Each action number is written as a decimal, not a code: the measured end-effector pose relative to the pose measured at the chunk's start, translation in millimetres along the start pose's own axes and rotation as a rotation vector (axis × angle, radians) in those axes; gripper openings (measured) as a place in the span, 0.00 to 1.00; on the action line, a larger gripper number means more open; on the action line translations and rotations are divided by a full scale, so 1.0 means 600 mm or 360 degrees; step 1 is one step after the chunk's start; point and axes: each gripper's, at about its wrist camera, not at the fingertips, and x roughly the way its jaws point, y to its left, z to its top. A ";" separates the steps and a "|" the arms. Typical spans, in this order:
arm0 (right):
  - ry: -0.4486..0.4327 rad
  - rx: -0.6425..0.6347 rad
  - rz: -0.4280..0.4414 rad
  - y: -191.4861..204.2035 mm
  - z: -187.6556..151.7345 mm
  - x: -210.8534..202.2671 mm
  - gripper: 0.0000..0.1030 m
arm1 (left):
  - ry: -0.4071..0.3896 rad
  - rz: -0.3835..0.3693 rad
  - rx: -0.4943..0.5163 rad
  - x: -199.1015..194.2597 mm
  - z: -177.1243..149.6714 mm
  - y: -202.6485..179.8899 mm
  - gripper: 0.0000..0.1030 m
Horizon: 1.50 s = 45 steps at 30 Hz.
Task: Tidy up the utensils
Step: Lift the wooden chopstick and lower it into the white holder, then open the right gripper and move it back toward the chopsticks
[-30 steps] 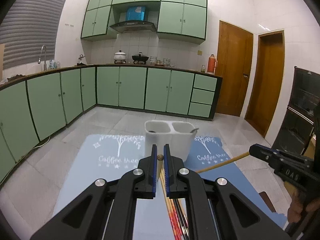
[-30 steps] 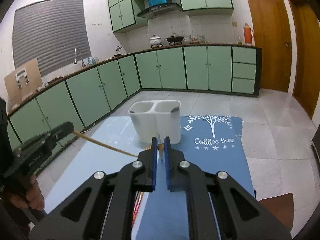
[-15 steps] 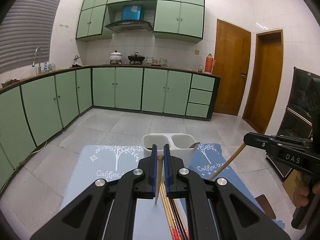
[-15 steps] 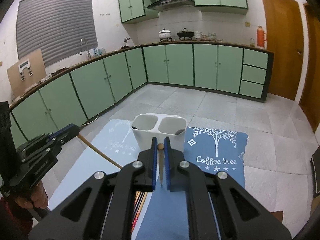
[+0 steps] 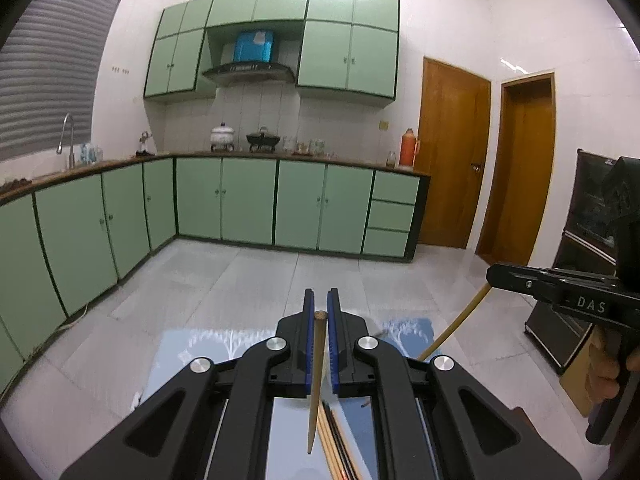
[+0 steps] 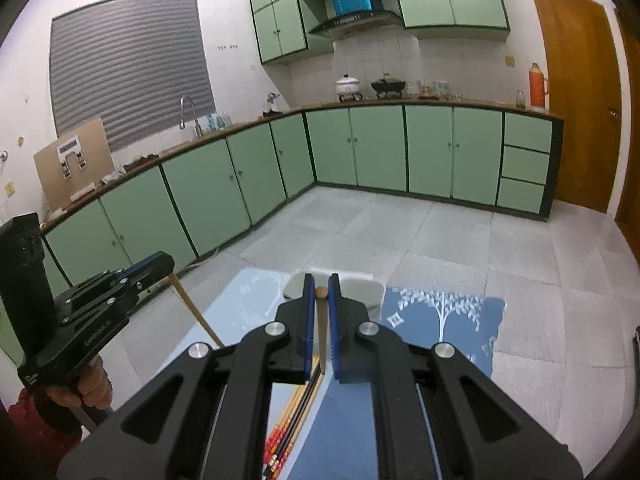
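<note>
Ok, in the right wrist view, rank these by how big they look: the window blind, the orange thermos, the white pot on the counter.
Largest to smallest, as they look in that view:
1. window blind
2. orange thermos
3. white pot

The thermos and pot look close in size: the thermos is taller, the pot wider, so that order is unsure.
</note>
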 end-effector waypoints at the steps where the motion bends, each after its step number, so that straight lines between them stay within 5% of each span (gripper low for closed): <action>1: -0.0014 -0.0006 0.0005 0.000 0.008 -0.004 0.06 | -0.0023 -0.0002 0.0011 0.000 0.012 -0.004 0.06; 17: -0.0159 -0.0098 -0.0122 -0.036 0.127 0.039 0.06 | -0.0314 -0.0021 0.0100 0.077 0.163 -0.049 0.06; 26: -0.0080 -0.0027 -0.0106 -0.079 0.135 0.141 0.06 | -0.0224 0.0007 0.0050 0.183 0.135 -0.026 0.06; 37: 0.0130 0.0009 -0.0075 -0.079 0.061 0.228 0.08 | 0.0001 0.0046 0.0005 0.268 0.066 0.016 0.06; 41: 0.0120 0.0032 -0.0079 -0.077 0.051 0.217 0.17 | 0.0050 0.0054 -0.0014 0.265 0.052 0.024 0.07; 45: 0.0058 0.0044 -0.0107 -0.078 0.057 0.187 0.34 | 0.0039 0.0064 -0.0013 0.237 0.049 0.027 0.21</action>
